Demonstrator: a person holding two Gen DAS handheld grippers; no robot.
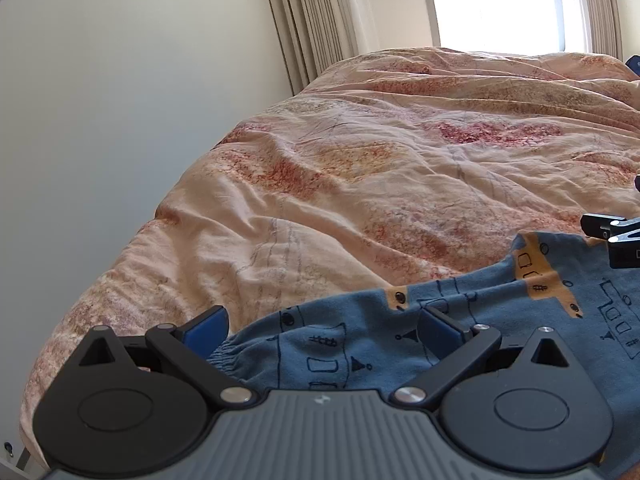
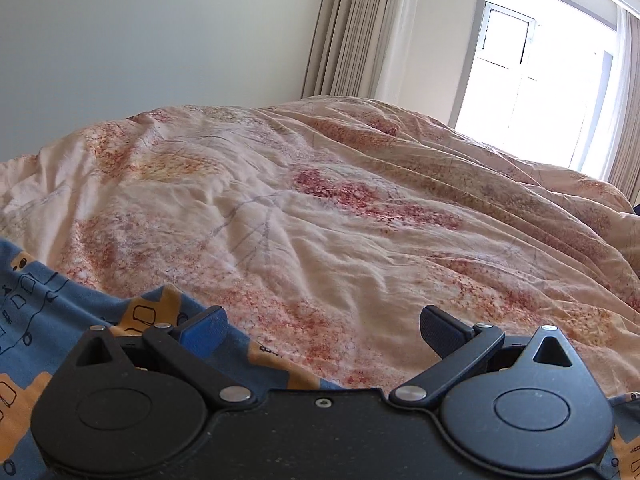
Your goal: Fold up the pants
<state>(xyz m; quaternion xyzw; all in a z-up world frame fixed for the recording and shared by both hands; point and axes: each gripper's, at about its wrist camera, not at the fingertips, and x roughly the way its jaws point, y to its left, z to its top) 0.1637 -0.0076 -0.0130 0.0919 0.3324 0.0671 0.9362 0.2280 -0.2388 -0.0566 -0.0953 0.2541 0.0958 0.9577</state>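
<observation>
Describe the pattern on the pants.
Blue pants with mustard vehicle shapes and dark line drawings, clearest in the left wrist view.

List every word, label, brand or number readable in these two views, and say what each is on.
None can be read.
Pants: printed drawings and "#"-like marks only, no words.
Left hand-held gripper: a small pale mark on its grey body, too small to read.
Bedspread: pattern only.

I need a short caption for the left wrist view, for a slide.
Left gripper open over the blue printed pants on a floral duvet; right gripper at the frame's right edge.
</observation>
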